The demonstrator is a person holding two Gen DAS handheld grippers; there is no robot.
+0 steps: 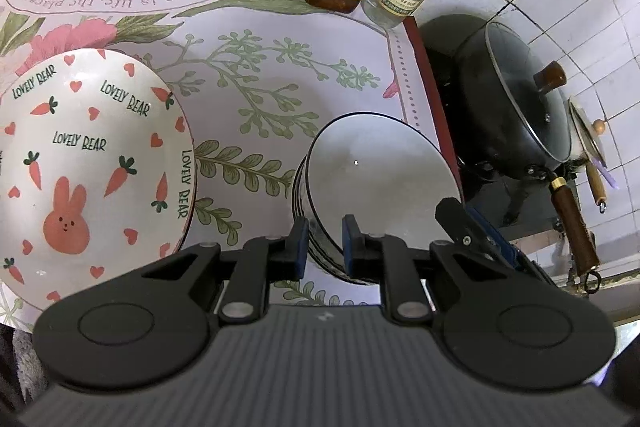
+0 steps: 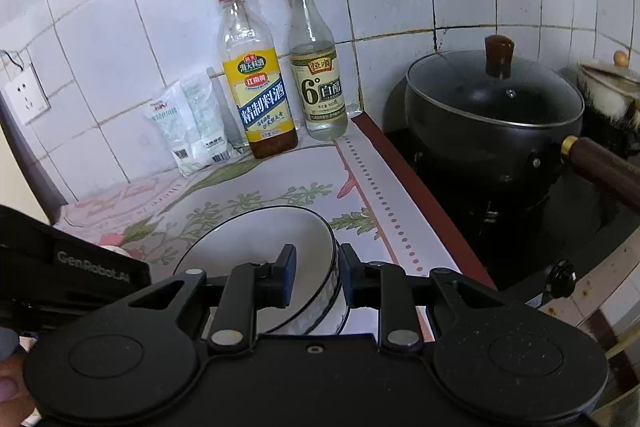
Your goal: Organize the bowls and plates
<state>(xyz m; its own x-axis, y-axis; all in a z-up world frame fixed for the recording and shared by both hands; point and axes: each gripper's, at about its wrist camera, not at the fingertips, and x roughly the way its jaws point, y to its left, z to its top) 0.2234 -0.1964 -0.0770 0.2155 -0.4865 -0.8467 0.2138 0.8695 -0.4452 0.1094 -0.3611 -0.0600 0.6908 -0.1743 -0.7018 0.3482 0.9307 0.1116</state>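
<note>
A stack of white bowls with dark rims (image 1: 376, 179) stands on the flowered counter mat (image 1: 256, 59). My left gripper (image 1: 325, 247) is shut on the near rim of the stack, one finger inside and one outside. My right gripper (image 2: 316, 273) is shut on the right rim of the same bowl stack (image 2: 256, 247); its finger (image 1: 460, 223) shows at the stack's right side in the left wrist view. A large white plate with a pink rabbit and carrots (image 1: 80, 163) lies to the left of the bowls.
A yellow-labelled cooking wine bottle (image 2: 258, 87), a clear vinegar bottle (image 2: 318, 75) and white packets (image 2: 188, 127) stand against the tiled wall. To the right, past the counter edge, a black lidded pot (image 2: 492, 107) sits on the stove.
</note>
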